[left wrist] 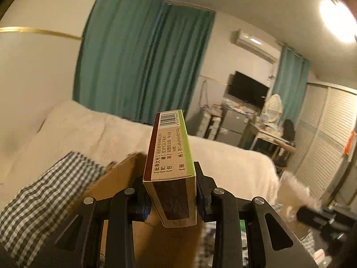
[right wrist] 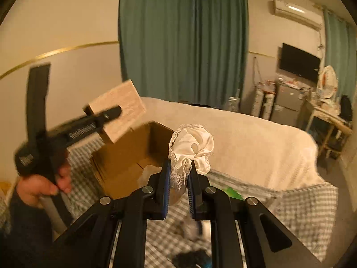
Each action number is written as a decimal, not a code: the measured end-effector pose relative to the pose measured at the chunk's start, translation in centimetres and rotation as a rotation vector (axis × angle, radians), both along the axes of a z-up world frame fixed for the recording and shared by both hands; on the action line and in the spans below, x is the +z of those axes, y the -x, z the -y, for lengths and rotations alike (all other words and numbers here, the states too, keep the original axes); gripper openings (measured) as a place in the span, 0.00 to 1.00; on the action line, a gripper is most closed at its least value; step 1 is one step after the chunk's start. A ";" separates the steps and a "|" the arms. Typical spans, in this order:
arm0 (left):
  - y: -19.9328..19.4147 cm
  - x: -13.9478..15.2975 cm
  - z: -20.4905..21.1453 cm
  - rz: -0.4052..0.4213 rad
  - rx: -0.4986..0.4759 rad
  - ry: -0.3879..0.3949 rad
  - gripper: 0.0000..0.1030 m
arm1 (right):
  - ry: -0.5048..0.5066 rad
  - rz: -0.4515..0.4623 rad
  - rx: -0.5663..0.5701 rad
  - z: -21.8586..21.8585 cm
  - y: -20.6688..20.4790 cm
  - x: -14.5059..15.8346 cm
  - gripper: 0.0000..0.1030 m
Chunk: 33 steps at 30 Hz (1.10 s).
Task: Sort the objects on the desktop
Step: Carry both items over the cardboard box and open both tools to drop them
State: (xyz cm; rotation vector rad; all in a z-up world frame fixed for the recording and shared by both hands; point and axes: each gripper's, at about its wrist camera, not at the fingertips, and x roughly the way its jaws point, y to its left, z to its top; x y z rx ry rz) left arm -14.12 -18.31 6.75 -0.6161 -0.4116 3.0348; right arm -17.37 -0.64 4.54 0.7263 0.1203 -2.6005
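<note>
My left gripper [left wrist: 171, 189] is shut on a long medicine box [left wrist: 169, 147] with a barcode, a green side and a brown stripe. It holds the box in the air above an open cardboard box [left wrist: 120, 178]. In the right wrist view that gripper [right wrist: 109, 115] and its box [right wrist: 125, 102] hang at the left over the cardboard box [right wrist: 133, 154], with a hand [right wrist: 44, 185] on the handle. My right gripper [right wrist: 180, 167] is shut on a white satin cloth piece with lace trim [right wrist: 191, 147], lifted to the right of the cardboard box.
A grey-and-white checked cloth [right wrist: 308, 212] covers the surface below, with a green item [right wrist: 232, 192] and dark blurred things on it. Behind lies a bed with a cream cover [right wrist: 256, 138]. Teal curtains [right wrist: 178, 44] hang at the back, and a cluttered desk [right wrist: 330, 120] stands at the right.
</note>
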 end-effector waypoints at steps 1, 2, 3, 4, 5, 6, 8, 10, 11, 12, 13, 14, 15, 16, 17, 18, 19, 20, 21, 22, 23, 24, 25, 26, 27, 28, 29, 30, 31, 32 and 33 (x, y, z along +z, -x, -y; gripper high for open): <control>0.4 -1.2 0.6 0.019 0.006 0.002 0.31 | 0.018 0.015 0.018 0.8 0.7 -0.6 0.12; 0.6 -2.2 1.0 0.031 0.007 0.002 0.31 | 0.029 0.035 0.035 1.7 1.6 -1.3 0.12; 0.9 -3.4 1.4 0.046 0.001 0.009 0.31 | 0.034 0.049 0.042 2.2 2.2 -1.9 0.12; 1.5 -4.6 1.9 0.067 -0.004 0.019 0.31 | 0.034 0.069 0.050 3.1 3.3 -2.7 0.12; 1.8 -5.6 2.1 0.082 -0.003 0.025 0.31 | 0.036 0.091 0.058 3.9 4.2 -3.6 0.12; 2.2 -6.3 2.4 0.098 0.003 0.029 0.31 | 0.041 0.115 0.065 4.6 5.2 -4.5 0.12; 2.8 -7.6 3.1 0.124 0.019 0.044 0.31 | 0.055 0.159 0.075 5.3 6.7 -5.9 0.12; 3.2 -8.6 3.6 0.140 0.022 0.054 0.31 | 0.063 0.198 0.078 6.5 8.2 -7.4 0.12; 2.8 -9.2 3.6 0.146 0.023 0.056 0.31 | 0.058 0.211 0.076 6.9 8.8 -8.0 0.12; 3.0 -9.6 3.8 0.154 0.023 0.055 0.31 | 0.052 0.221 0.073 7.3 9.4 -8.6 0.12; 3.0 -9.8 3.9 0.161 0.022 0.054 0.31 | 0.047 0.233 0.074 7.7 9.9 -9.3 0.12; 3.1 -10.2 4.1 0.172 0.023 0.050 0.31 | 0.043 0.241 0.076 7.9 10.1 -9.9 0.12; 3.2 -10.4 4.3 0.182 0.022 0.049 0.31 | 0.037 0.246 0.073 8.0 10.3 -10.3 0.12; 3.3 -10.6 4.3 0.191 0.023 0.052 0.31 | 0.030 0.248 0.069 8.1 10.5 -10.7 0.12; 3.3 -10.7 4.3 0.195 0.027 0.056 0.31 | 0.025 0.252 0.067 8.4 11.2 -11.1 0.12; 3.3 -10.8 4.2 0.194 0.029 0.061 0.31 | 0.026 0.257 0.068 8.4 11.5 -11.5 0.12; 3.1 -10.7 4.0 0.195 0.027 0.066 0.31 | 0.027 0.261 0.069 8.6 11.7 -11.7 0.12; 3.0 -10.6 3.8 0.193 0.026 0.074 0.31 | 0.026 0.263 0.069 8.8 11.7 -11.8 0.12; 2.9 -10.5 3.6 0.189 0.028 0.080 0.33 | 0.024 0.262 0.066 9.1 11.5 -11.6 0.12; 2.8 -10.3 3.6 0.187 0.031 0.086 0.37 | 0.022 0.262 0.065 9.2 11.9 -11.7 0.14; 2.7 -10.1 3.5 0.182 0.038 0.093 0.52 | 0.026 0.259 0.059 9.0 11.9 -11.7 0.18; 2.5 -9.9 3.4 0.177 0.046 0.096 0.68 | 0.032 0.256 0.052 8.9 11.7 -11.4 0.22; 2.1 -9.6 3.4 0.165 0.058 0.094 0.71 | 0.038 0.250 0.047 8.7 11.7 -11.1 0.31; 2.0 -9.4 3.5 0.157 0.061 0.092 0.72 | 0.043 0.242 0.042 8.4 11.5 -10.8 0.35; 1.8 -9.2 3.4 0.152 0.061 0.089 0.75 | 0.049 0.233 0.035 7.9 11.2 -10.4 0.36; 1.6 -9.0 3.3 0.144 0.058 0.085 0.77 | 0.054 0.228 0.032 7.8 10.9 -9.9 0.40; 1.5 -8.8 3.2 0.139 0.060 0.085 0.79 | 0.065 0.222 0.030 7.5 10.6 -9.4 0.48; 1.3 -8.7 3.0 0.136 0.061 0.087 0.79 | 0.077 0.216 0.027 7.3 10.4 -9.0 0.52; 1.2 -8.5 2.8 0.134 0.055 0.091 0.79 | 0.084 0.208 0.020 6.8 10.1 -8.5 0.53; 1.0 -8.4 2.6 0.133 0.049 0.093 0.79 | 0.083 0.200 0.012 6.4 9.9 -8.1 0.53; 0.8 -8.1 2.3 0.130 0.044 0.095 0.79 | 0.079 0.186 0.005 5.8 9.3 -7.5 0.53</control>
